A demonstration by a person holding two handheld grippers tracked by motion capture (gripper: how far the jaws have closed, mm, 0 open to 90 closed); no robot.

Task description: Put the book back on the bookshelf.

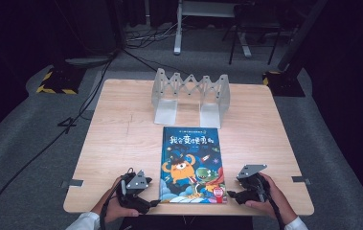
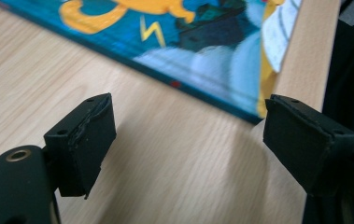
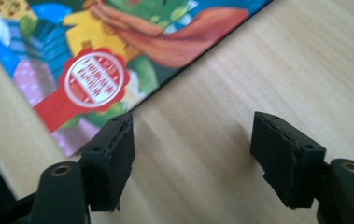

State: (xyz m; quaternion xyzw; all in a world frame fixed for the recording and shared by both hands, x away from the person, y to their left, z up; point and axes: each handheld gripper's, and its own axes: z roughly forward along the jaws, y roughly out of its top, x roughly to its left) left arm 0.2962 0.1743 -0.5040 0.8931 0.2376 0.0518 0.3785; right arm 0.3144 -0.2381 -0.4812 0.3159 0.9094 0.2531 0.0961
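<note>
Two black foam-padded jaws of the left gripper [image 2: 188, 144] are seen rising from the bottom edge, set well apart, with only bare tabletop between them. A brass-coloured screw hole is visible on the black arm below the left-hand pad. The surface beneath is a pale wooden table [image 2: 174, 177] with a fine lengthwise grain. Across the top of the view, a flat blue picture book with a cartoon cover [image 2: 198, 32] is laid on the table, its near edge running slantwise down to the right. Orange and yellow shapes and pale cloud forms are printed on its cover. The book's corner is found just beside the right-hand pad, close to the table's edge; whether they touch cannot be told.
</note>
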